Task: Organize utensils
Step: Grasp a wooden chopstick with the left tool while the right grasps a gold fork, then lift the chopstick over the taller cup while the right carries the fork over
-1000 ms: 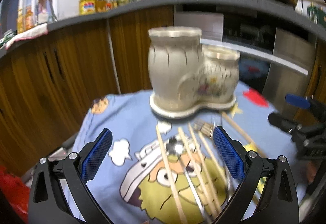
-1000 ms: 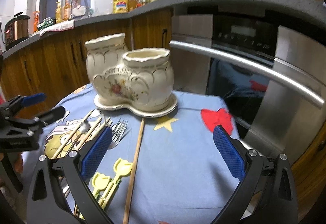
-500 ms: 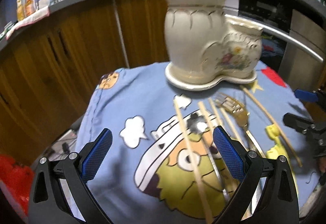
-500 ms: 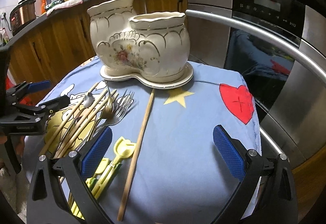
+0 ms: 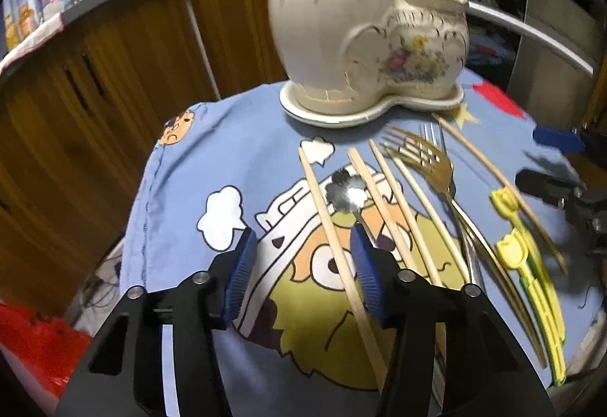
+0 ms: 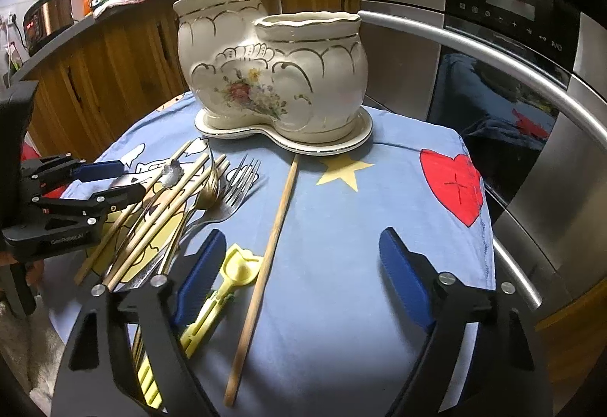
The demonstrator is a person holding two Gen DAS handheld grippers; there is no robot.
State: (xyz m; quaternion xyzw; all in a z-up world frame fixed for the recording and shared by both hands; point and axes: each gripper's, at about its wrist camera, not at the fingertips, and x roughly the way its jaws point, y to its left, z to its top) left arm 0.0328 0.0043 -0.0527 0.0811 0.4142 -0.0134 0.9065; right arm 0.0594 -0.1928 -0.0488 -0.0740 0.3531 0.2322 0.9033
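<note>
A small table wore a blue cartoon cloth (image 6: 341,227). Near its far edge stood a cream holder (image 6: 273,75) with two cups, on its own cream tray. Both cups looked empty from here, but their insides were mostly hidden.

The utensils lay loose on the cloth in front of the holder. There were wooden chopsticks (image 5: 334,227), a gold fork (image 5: 428,159), a silver spoon (image 5: 347,189) and yellow plastic picks (image 5: 531,257). One long chopstick (image 6: 265,265) lay alone, toward the middle of the table. The forks and sticks overlapped, so it was hard to count them.

The left gripper (image 5: 299,265) hung over the near edge. Its fingers were closing, with one chopstick lying just under the gap, and the pads did not seem to press it. The right gripper (image 6: 299,284) was closing too, with the lone chopstick lying below between its fingers, not squeezed.

Behind the table were brown cupboards (image 5: 114,75) and a shiny oven (image 6: 512,75). The near ends of the utensils were hidden by the grippers.
</note>
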